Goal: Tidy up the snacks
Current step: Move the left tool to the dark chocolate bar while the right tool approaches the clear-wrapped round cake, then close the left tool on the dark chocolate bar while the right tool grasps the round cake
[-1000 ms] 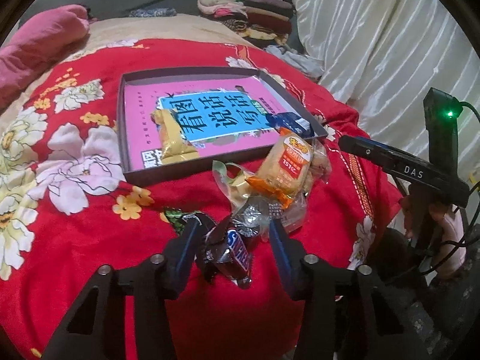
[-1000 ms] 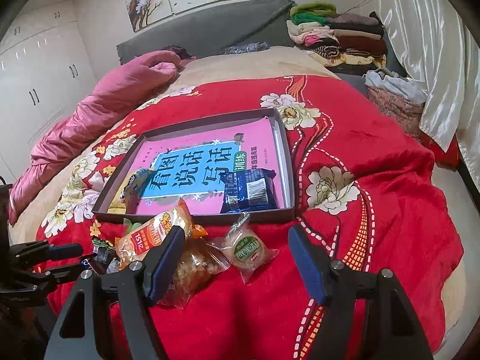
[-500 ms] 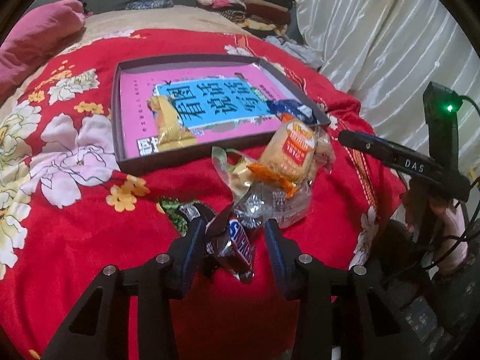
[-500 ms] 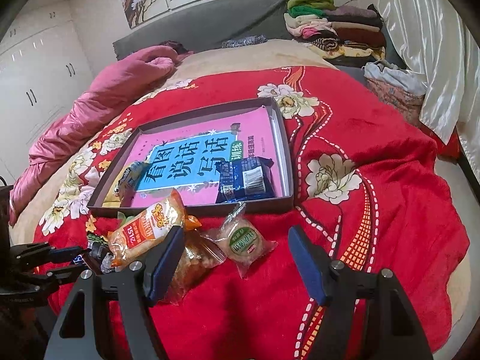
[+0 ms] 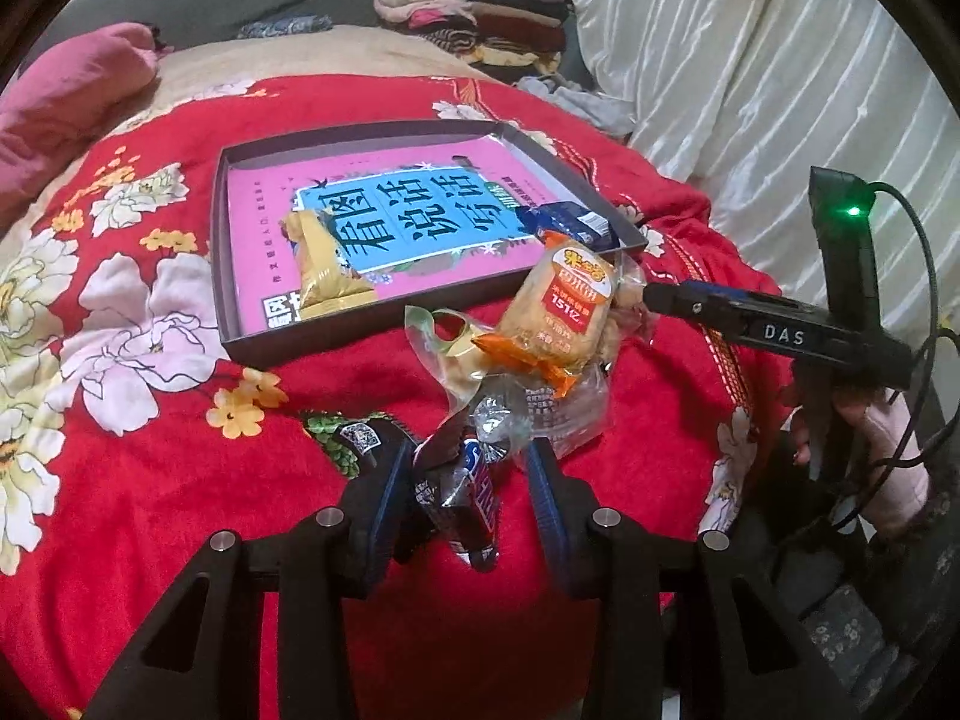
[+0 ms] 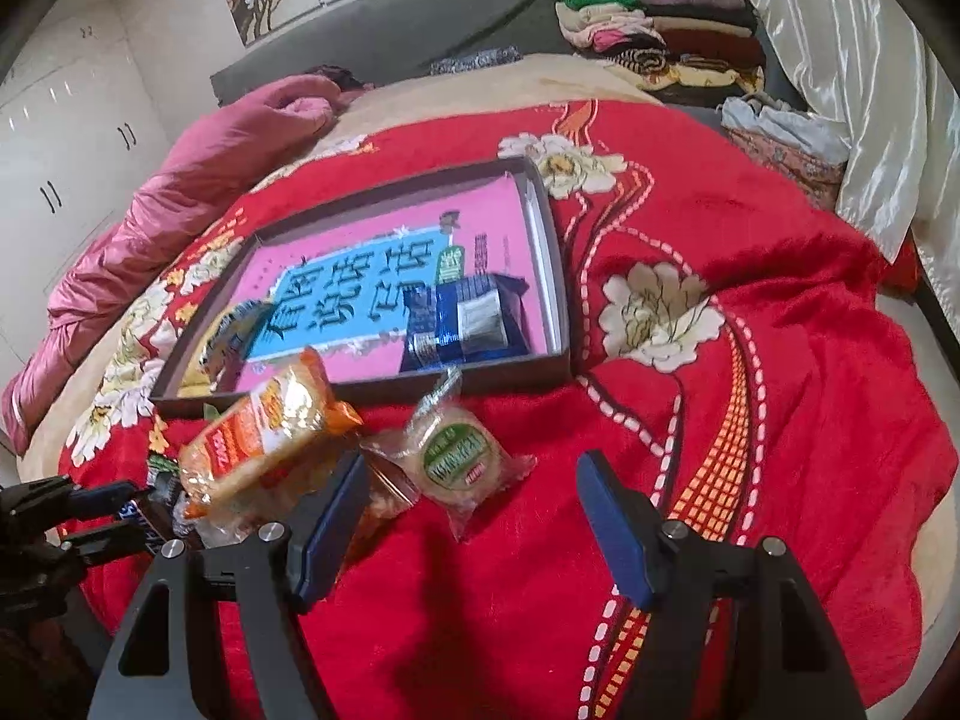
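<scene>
The left gripper (image 5: 465,483) is lowered over a dark chocolate bar wrapper (image 5: 465,495) on the red floral blanket (image 5: 150,468); its jaws have just been closing, the left pad is set against the wrapper, while a small gap is seen at the right pad. The right gripper (image 6: 474,498) is held open, nothing being clamped; a round cake in a clear packet with a green label (image 6: 459,459) is found just ahead, between its fingers. An orange rice-cracker packet (image 6: 264,432) is propped on other clear packets to the left. Beyond, a shallow dark tray (image 6: 555,276) lined with a pink-and-blue sheet is seen, a blue packet (image 6: 465,321) and a yellow packet (image 5: 324,270) being laid inside. Folded clothes (image 6: 654,36) are stacked at the far end.
</scene>
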Motion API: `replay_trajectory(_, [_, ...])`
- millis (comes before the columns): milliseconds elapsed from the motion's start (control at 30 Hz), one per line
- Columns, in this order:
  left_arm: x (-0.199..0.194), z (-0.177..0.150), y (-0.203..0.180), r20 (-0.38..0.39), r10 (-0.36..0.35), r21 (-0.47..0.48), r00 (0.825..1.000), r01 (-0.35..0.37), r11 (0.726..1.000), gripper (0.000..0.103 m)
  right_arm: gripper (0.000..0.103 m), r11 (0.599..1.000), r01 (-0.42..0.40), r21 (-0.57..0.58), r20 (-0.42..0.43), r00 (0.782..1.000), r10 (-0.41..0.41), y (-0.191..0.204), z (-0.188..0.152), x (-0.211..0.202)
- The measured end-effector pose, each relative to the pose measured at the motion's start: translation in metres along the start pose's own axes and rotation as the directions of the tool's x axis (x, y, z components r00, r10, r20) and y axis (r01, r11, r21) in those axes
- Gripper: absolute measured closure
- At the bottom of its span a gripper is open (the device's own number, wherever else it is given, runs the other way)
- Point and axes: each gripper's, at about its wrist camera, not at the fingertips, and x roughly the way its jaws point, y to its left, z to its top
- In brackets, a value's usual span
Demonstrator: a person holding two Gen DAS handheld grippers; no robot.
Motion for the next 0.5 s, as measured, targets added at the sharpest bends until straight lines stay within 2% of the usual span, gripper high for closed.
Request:
replay_trajectory(367, [0.011,-0.003,-0.003,-0.034,-0.011,0.003,0.999,0.011,1.000,0.063,0.033,0.998,-0.010,-0.055,-0.017,1.000,0.009,0.004,0.004,0.019])
replay_trajectory(500, [0.015,-0.004,-0.005,-0.047,-0.017,0.003,0.999,0.017,1.000,0.063,0.043,0.996,0.000,-0.086,-0.027,1.000,-0.002,0.006,0.007,0.027])
